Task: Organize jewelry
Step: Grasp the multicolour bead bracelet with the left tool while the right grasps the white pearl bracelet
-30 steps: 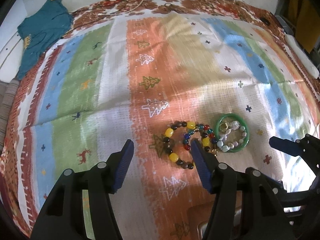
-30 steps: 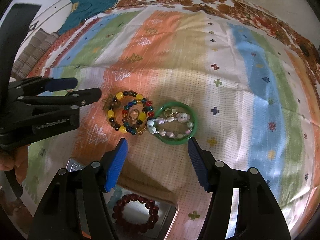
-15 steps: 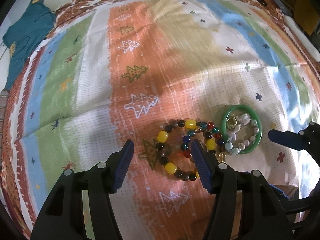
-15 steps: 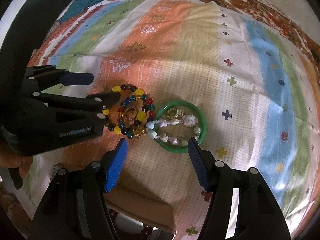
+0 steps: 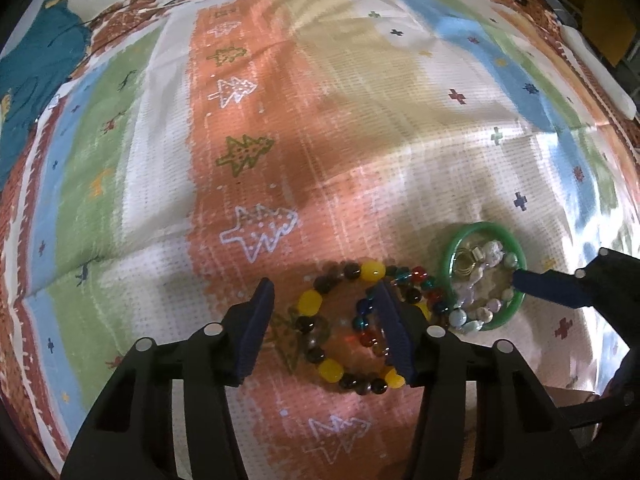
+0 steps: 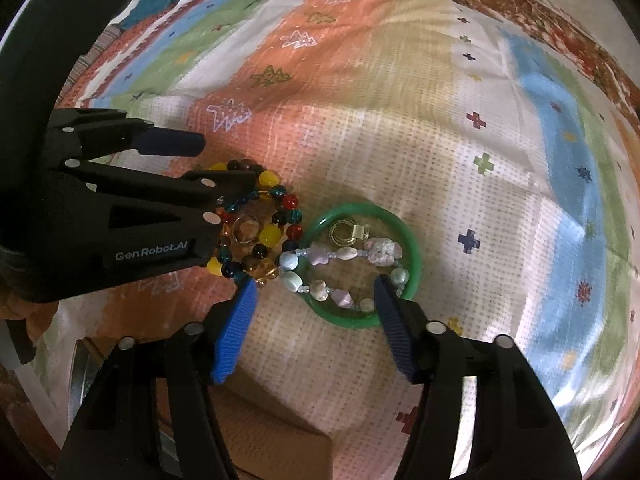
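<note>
A yellow and dark beaded bracelet [image 5: 320,304] lies on the striped cloth, with a multicoloured glass bead bracelet [image 5: 400,296] and a gold ring [image 6: 245,229] inside it. Beside it a green bangle [image 5: 460,240] encloses a pastel stone bracelet [image 6: 340,256] and gold earrings [image 6: 347,234]. My left gripper [image 5: 324,320] is open, low over the yellow bracelet, its jaws straddling the bracelet's left part. My right gripper [image 6: 316,296] is open, its right fingertip [image 6: 386,292] over the bangle's near rim.
A brown box [image 6: 280,440] with a metal tray edge [image 6: 80,376] sits at the near edge below my right gripper. A teal garment [image 5: 32,72] lies at the far left of the cloth [image 5: 360,120]. A white object [image 5: 592,68] lies at the far right.
Both grippers have moved forward and down toward the jewelry. My left now straddles the yellow bracelet and my right has reached the green bangle. Both stay open.
</note>
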{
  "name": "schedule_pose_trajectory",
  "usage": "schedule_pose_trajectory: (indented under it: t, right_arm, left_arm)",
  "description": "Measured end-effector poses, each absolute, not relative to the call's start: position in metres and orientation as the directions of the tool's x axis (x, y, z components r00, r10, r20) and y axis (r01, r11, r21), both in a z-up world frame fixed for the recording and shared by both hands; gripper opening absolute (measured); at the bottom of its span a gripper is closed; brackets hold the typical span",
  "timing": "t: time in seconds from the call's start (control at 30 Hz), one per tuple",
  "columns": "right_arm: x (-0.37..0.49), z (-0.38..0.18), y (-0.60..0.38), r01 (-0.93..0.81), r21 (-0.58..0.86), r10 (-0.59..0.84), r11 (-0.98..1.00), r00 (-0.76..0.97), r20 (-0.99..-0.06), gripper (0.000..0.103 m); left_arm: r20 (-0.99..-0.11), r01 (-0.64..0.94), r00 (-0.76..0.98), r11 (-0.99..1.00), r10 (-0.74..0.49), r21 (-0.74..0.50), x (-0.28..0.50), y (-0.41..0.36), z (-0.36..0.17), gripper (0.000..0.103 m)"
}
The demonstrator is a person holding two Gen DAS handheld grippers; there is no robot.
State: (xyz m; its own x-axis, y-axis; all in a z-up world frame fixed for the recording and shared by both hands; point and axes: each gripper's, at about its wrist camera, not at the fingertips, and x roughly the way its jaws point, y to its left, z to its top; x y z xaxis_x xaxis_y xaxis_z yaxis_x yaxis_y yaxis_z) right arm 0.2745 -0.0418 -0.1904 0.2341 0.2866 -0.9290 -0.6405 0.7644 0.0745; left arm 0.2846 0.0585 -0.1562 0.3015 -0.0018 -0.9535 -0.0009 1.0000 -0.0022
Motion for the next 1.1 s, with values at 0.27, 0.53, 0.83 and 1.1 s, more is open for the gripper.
schedule_pose_trajectory:
  t: [0.27, 0.53, 0.83, 1.1]
  right_arm:
    - [0.277, -0.193, -0.036, -0.659, 0.072, 0.285, 0.749, 0.222, -0.932, 0.048]
    - [0.277, -0.194, -0.034, -0.668, 0.068, 0.281, 0.741, 0.216, -0.935, 0.045]
    - [0.279, -0.199, -0.032, -0.668, 0.068, 0.274, 0.741, 0.209, -0.939, 0.033]
    - [0.281, -0.203, -0.029, -0.676, 0.061, 0.266, 0.734, 0.203, -0.942, 0.016]
  left_arm:
    - [-0.956, 0.027, 0.292, 0.999, -0.033, -0.026, 0.287, 0.052, -0.157, 0.037]
    - [-0.957, 0.062, 0.284, 0.997, -0.059, -0.043, 0.286, 0.045, -0.157, 0.032]
    - [-0.962, 0.067, 0.266, 0.997, -0.063, -0.047, 0.287, 0.041, -0.167, 0.028]
    - [-0.964, 0.055, 0.26, 0.998, -0.055, -0.042, 0.288, 0.044, -0.174, 0.009]
